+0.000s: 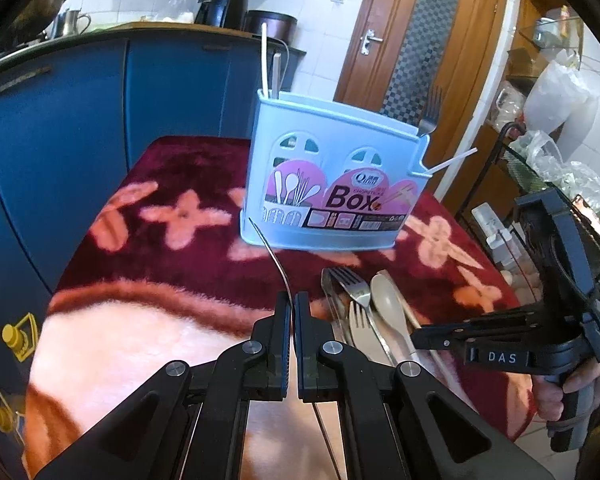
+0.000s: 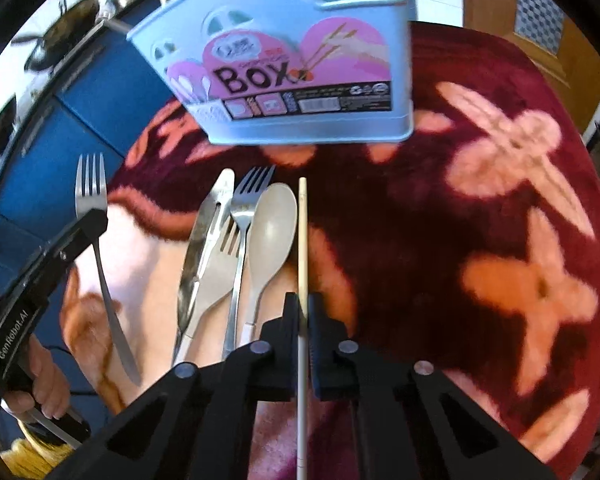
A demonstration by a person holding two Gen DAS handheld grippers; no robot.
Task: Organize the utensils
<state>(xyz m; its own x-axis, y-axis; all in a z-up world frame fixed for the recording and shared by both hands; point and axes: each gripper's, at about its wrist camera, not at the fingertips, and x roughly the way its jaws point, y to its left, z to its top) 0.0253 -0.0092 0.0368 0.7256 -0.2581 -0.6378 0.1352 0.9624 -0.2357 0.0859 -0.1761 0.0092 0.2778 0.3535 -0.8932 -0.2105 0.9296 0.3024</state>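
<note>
**A:** Holding two things at once right now. Our left gripper (image 1: 292, 308) has its jaws clamped on a steel fork (image 2: 96, 216). From the left wrist view we only get it edge-on, a thin curved line sticking out past the fingertips toward the utensil box (image 1: 332, 176). The right wrist view shows it properly, tines up, lifted clear of the blanket (image 2: 500, 208).

**B:** And our right gripper (image 2: 303, 312)?

**A:** Jaws pinched narrow on a pale chopstick (image 2: 302, 232). It runs straight out between the fingers, tip pointing at the box. Can't tell whether it's off the blanket or still lying on it.

**B:** Where's everything else?

**A:** Light blue box stands upright toward the far edge of the table, pink "Box" label facing us. It already holds a few pieces: two pale sticks (image 1: 270, 64) poking up at its left end, a metal fork (image 1: 430, 114) at its right end, and a white stick (image 1: 452, 160) slanting out of the little side pocket. The loose pile lies just left of the chopstick, nearer our edge: a metal knife (image 2: 204, 240), a beige plastic fork (image 2: 216, 268), another steel fork (image 2: 246, 216) and a beige spoon (image 2: 272, 228), all side by side, overlapping and pointing at the box.
</note>
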